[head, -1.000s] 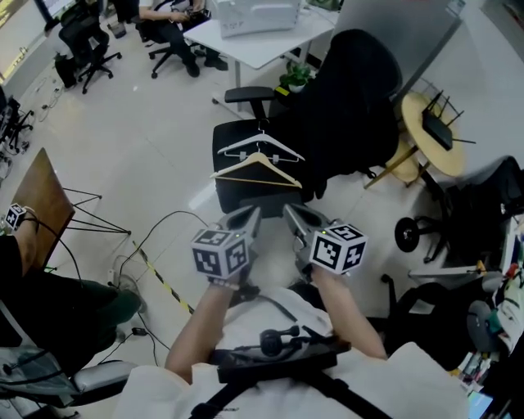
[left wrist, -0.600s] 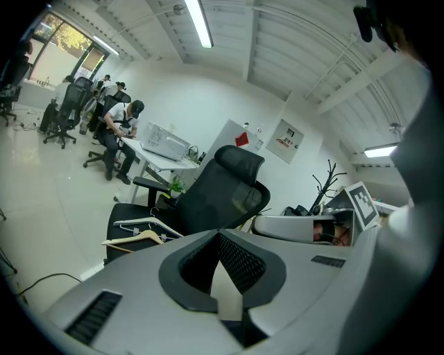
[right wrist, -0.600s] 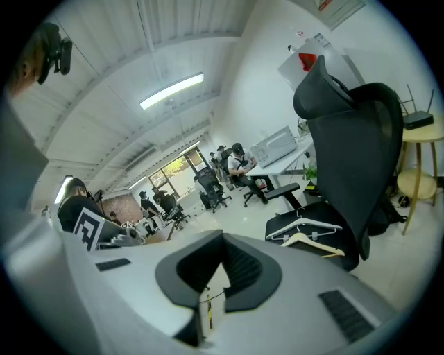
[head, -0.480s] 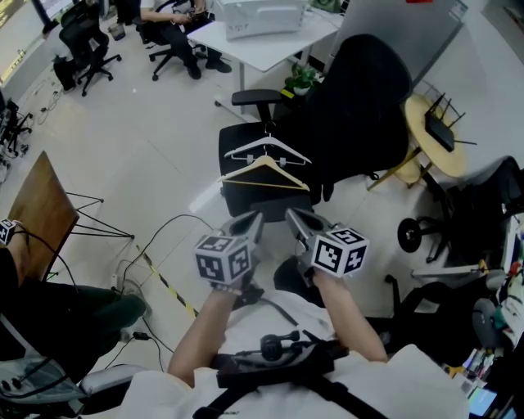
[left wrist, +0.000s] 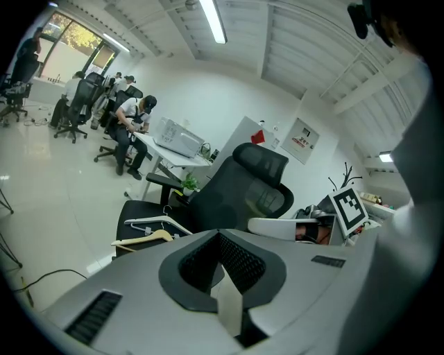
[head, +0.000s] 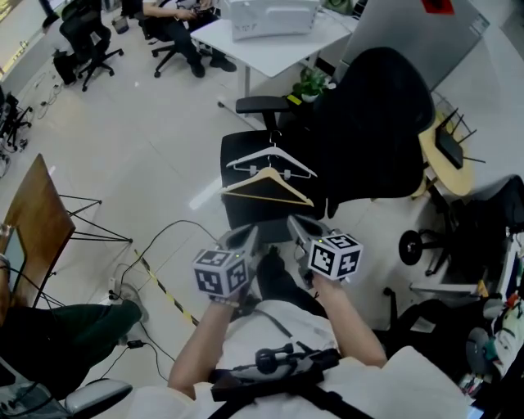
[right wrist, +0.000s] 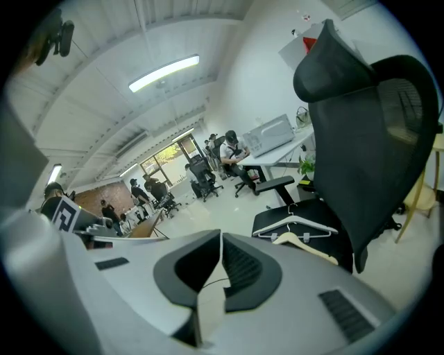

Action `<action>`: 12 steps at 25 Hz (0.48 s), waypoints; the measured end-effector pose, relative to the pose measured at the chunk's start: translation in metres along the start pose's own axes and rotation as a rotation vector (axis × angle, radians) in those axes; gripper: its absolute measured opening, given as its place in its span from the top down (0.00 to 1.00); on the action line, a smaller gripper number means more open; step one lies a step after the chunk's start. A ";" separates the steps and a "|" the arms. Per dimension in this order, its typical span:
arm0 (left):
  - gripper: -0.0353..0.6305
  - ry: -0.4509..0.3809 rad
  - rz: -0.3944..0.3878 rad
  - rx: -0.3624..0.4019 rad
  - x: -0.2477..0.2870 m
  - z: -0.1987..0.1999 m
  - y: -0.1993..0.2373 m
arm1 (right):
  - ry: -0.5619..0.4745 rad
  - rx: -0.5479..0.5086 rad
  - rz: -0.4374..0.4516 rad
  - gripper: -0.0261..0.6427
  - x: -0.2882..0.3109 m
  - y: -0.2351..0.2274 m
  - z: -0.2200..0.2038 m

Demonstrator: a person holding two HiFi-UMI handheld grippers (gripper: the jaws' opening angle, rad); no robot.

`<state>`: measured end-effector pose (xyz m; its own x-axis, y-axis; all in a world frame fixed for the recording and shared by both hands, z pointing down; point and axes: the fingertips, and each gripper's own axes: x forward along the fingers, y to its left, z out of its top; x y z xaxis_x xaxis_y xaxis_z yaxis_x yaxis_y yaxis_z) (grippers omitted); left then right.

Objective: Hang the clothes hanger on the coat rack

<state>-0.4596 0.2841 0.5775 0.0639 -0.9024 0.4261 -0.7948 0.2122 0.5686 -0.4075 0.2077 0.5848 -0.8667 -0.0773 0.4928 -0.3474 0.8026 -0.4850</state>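
Two hangers lie on the seat of a black office chair (head: 239, 211): a white plastic hanger (head: 272, 160) and, nearer to me, a wooden hanger (head: 266, 188). Both show ahead of the jaws, the white hanger (left wrist: 164, 223) (right wrist: 295, 223) behind the wooden hanger (left wrist: 144, 240) (right wrist: 306, 242). My left gripper (head: 250, 232) (left wrist: 218, 233) is shut and empty, short of the seat's near edge. Beside it, my right gripper (head: 293, 223) (right wrist: 220, 236) has just been opening; its jaws stand a thin slit apart with nothing between them.
The chair's tall black backrest (head: 372, 123) rises right of the hangers. A round wooden side table (head: 438, 159) stands further right. A white desk (head: 270, 37) and seated people (head: 168, 16) are at the back. A cable and striped tape (head: 160, 288) cross the floor at left, near a wooden board (head: 37, 221).
Both grippers have sunk a little lower in the head view and sit closer to my body. The two hangers lie as before on the chair seat.
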 end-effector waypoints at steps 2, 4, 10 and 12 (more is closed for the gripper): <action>0.96 0.015 0.013 0.006 0.016 0.006 0.009 | 0.035 -0.011 -0.015 0.92 0.020 -0.019 0.003; 0.96 0.034 0.026 0.005 0.032 0.011 0.020 | 0.072 -0.015 -0.022 0.92 0.041 -0.037 0.006; 0.96 0.092 0.054 -0.002 0.086 0.019 0.049 | 0.180 -0.025 -0.044 0.92 0.098 -0.090 0.007; 0.96 0.111 0.066 -0.006 0.105 0.021 0.060 | 0.212 -0.033 -0.053 0.92 0.114 -0.108 0.006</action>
<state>-0.5131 0.1940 0.6417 0.0781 -0.8393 0.5380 -0.7956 0.2727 0.5410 -0.4714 0.1086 0.6889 -0.7513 0.0032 0.6600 -0.3758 0.8200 -0.4317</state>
